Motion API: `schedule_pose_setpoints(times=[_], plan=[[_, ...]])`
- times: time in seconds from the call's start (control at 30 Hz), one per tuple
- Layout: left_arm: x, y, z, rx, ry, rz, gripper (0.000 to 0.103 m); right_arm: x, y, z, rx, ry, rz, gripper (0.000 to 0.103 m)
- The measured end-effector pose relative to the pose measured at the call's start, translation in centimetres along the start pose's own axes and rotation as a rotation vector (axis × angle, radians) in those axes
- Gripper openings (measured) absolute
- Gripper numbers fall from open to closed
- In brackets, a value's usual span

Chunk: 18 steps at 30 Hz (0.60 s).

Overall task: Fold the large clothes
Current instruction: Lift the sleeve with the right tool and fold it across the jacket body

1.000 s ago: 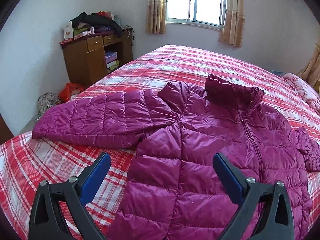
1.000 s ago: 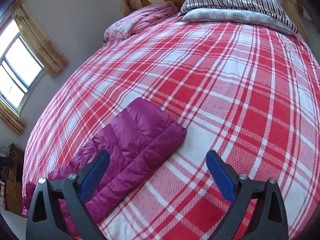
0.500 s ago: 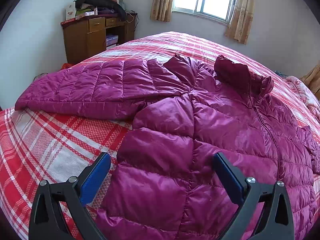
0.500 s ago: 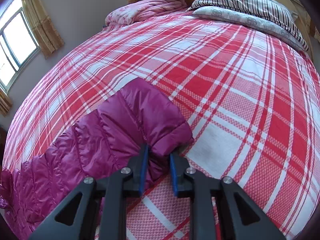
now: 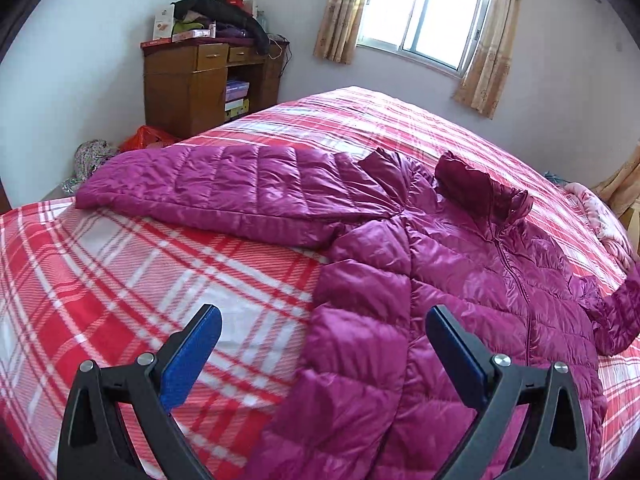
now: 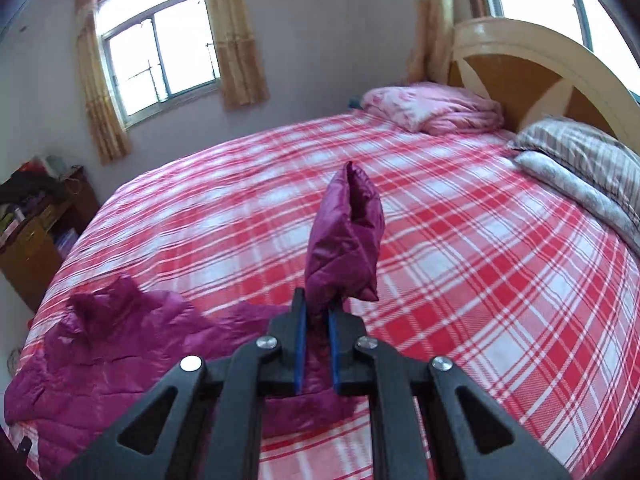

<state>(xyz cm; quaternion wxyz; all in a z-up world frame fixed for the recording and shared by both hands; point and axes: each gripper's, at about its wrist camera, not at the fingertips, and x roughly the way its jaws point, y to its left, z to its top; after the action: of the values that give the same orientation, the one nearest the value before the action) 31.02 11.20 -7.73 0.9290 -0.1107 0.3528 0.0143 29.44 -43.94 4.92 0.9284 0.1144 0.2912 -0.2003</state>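
Magenta quilted down jacket (image 5: 460,280) lies front-up, zipped, on the red plaid bedspread (image 5: 140,280); collar points toward the window (image 5: 424,36). One sleeve (image 5: 224,196) is stretched flat toward the wooden dresser (image 5: 192,84), lying on the bedspread. Left gripper (image 5: 322,354) hovers over the jacket's side edge near the hem, jaws spread wide, blue pads (image 5: 192,360) bare, holding nothing. Right gripper (image 6: 316,350) has its jaws closed on the cuff of the other sleeve (image 6: 344,240), which stands lifted above the bedspread with the cuff end poking up past the fingers; the jacket body lies below and to the left in that view. Pink quilt (image 6: 436,108) and striped pillow (image 6: 580,152) sit at the headboard (image 6: 532,64), well apart from the work. Judged step: first sleeve fold in hand. Next move probably calls for carrying the held cuff across onto the jacket front and laying it flat before release; the slick fabric may slip or spring back.
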Motion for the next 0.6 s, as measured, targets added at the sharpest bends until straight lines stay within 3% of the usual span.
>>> schedule_pose_setpoints(times=[0.23,0.4,0.6], plan=[[-1.0,3.2,-0.2,-0.078,-0.024,0.043,0.102,-0.8,13.4,-3.6,-0.184,0.027,0.259,0.012],[-0.7,4.1,-0.3,-0.102,-0.032,0.063,0.102,1.3,20.2,-7.5,-0.243,0.081,0.375,0.012],[-0.6,4.0,-0.6,-0.096,-0.026,0.053,0.102,4.9,26.8,-12.6,-0.275,0.163,0.453,0.012]])
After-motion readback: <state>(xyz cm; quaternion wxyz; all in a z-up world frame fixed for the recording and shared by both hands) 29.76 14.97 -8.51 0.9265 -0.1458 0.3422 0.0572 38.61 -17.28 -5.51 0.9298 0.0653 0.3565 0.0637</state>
